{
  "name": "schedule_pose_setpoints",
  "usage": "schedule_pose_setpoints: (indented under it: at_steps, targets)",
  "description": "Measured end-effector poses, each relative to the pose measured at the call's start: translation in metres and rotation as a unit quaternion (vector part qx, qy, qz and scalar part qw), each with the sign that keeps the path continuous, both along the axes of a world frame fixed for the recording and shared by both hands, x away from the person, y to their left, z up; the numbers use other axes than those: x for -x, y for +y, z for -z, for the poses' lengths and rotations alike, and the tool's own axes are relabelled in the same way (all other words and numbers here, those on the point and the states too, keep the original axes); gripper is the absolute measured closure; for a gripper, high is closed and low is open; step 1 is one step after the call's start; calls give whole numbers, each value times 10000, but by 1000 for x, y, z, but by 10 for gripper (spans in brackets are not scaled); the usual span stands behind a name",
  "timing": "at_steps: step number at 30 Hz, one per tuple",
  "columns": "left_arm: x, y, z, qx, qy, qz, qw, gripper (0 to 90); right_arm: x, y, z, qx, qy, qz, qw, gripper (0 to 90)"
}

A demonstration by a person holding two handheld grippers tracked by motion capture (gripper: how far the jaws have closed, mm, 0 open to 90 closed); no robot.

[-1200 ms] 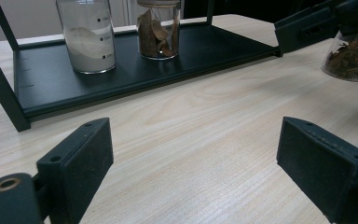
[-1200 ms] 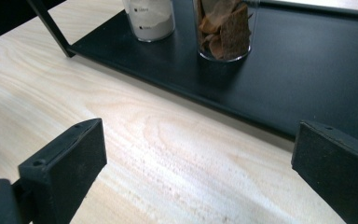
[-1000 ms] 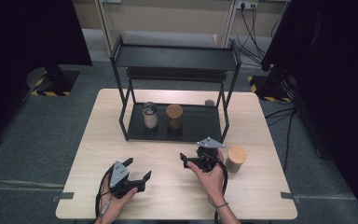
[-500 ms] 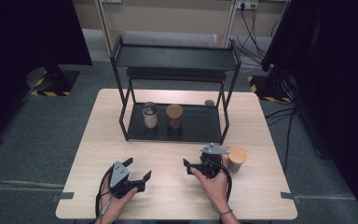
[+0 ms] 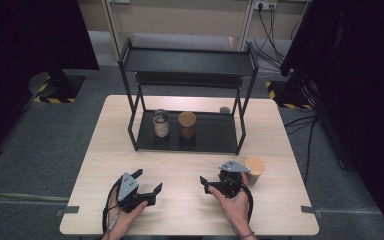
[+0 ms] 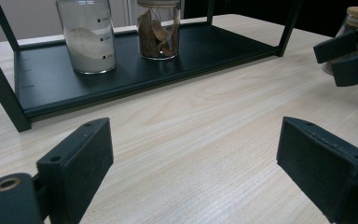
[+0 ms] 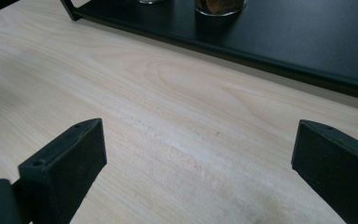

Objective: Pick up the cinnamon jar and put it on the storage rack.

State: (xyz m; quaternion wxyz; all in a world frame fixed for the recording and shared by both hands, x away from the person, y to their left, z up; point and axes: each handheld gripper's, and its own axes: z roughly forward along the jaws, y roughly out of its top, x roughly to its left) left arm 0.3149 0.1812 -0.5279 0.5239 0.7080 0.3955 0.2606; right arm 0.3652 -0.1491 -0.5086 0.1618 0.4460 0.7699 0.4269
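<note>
Right gripper [image 5: 214, 183] held low over worktop [image 5: 180, 165], fingers released, nothing between them. Left gripper [image 5: 147, 187] likewise spread, idle near front edge. Cork-lidded jar [image 5: 254, 170] stands upright on worktop just beside right gripper, outside rack [image 5: 187, 132]. Step judged: jar pickup. Gripper to be turned toward jar, fingers centred on glass body below lid, then closed squarely to avoid tipping.

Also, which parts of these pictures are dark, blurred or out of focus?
High view: both side edges nearly black, the table evenly lit. Left gripper view: its near jaws soft, the white-powder jar sharp. Right gripper view: the shelf base slightly blurred, a faint shadow at the bottom.
</note>
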Motion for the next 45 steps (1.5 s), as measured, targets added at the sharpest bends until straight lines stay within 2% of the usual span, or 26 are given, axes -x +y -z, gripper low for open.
schedule_pose_setpoints:
  at_steps: [29,45]
  targets:
    - [0,0,0,-5,-3,-15,10000,102,33,-32,9,-48,63,51,10000,33]
    - [0,-1,0,-20,-21,-17,10000,103,56,-56,13,-74,125,97,9998,33]
